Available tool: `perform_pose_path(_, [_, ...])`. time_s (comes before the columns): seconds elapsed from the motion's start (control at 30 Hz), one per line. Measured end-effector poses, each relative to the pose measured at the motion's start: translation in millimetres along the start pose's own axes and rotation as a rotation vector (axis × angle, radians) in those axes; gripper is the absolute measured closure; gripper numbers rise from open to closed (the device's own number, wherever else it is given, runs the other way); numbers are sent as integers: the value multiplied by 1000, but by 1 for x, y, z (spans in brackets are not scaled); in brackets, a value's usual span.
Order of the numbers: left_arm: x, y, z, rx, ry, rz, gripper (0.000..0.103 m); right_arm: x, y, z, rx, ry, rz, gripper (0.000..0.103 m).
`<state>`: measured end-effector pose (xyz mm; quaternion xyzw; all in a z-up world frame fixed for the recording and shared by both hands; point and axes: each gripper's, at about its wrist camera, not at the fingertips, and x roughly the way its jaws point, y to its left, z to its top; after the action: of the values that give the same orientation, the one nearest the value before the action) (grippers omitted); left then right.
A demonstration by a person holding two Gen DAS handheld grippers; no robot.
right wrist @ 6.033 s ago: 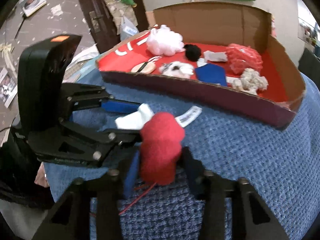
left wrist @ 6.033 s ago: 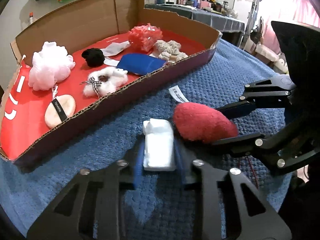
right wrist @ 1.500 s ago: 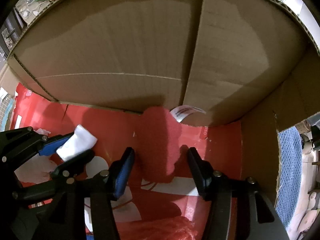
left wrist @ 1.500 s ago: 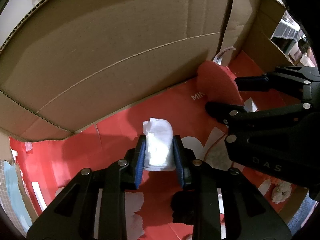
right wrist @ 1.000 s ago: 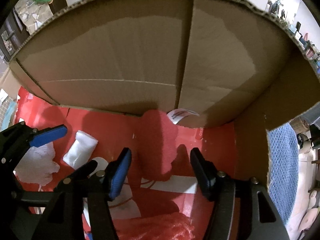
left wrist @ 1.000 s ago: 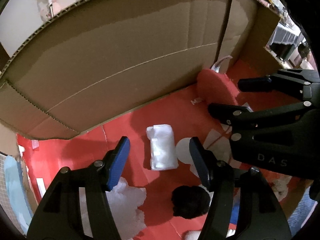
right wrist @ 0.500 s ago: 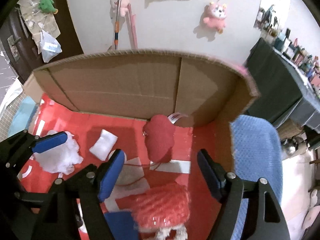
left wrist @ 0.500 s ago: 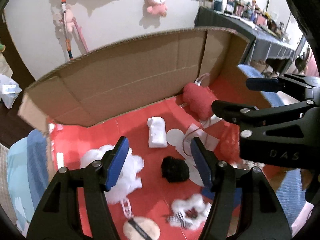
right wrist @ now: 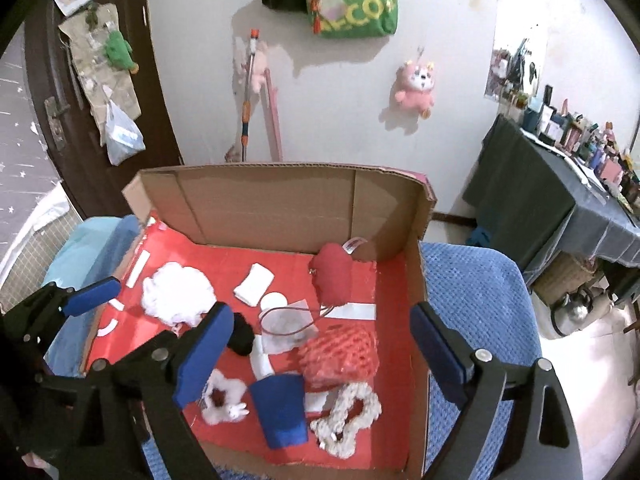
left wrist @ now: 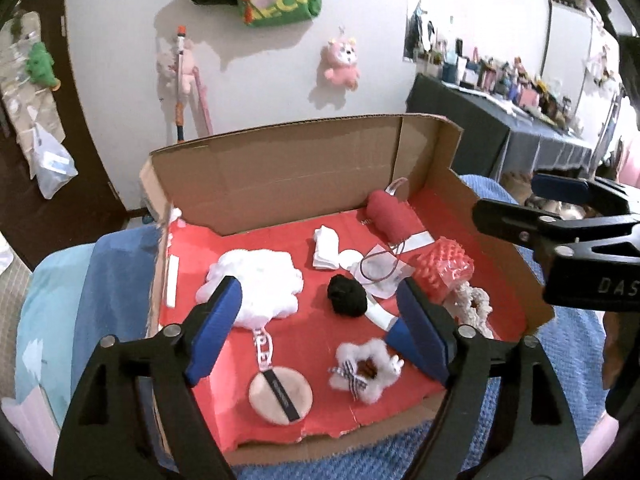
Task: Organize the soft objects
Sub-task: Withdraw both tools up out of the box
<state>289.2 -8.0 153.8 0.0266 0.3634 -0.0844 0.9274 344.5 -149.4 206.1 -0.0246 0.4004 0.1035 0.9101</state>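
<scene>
both grippers are held wide and empty above the cardboard box point(left wrist: 280, 184); the jaws of the left gripper point(left wrist: 320, 328) and the right gripper point(right wrist: 320, 344) have just been opening, and nothing is seen between them. the white pad point(left wrist: 326, 249) lies flat on the red floor near the back wall, and the red plush point(left wrist: 390, 216) rests just beside the back corner, its tag against the cardboard.

little is likely to go wrong with these two pieces. the red cord point(right wrist: 292, 316) trailing from the plush could be snagged if a jaw were lowered through that spot, and the plush would then be dragged. the crowded floor also leaves little bare room for further items, so lighter pieces could be pushed aside.

the box's near wall is partly covered by the gripper bodies. whether anything soft remains on the blue blanket point(right wrist: 472, 304) outside the box cannot be told.
</scene>
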Motion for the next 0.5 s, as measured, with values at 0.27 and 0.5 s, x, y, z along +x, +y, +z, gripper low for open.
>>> perform_pose_path(0.27, [-15,6,-35,-34,-94,75,17,-27,1,-42,17,-106,2,3])
perform_pose_path(0.5, [-12,6,-62,-61,-197,102,9,-18,-5,-84,9,-191,-13,0])
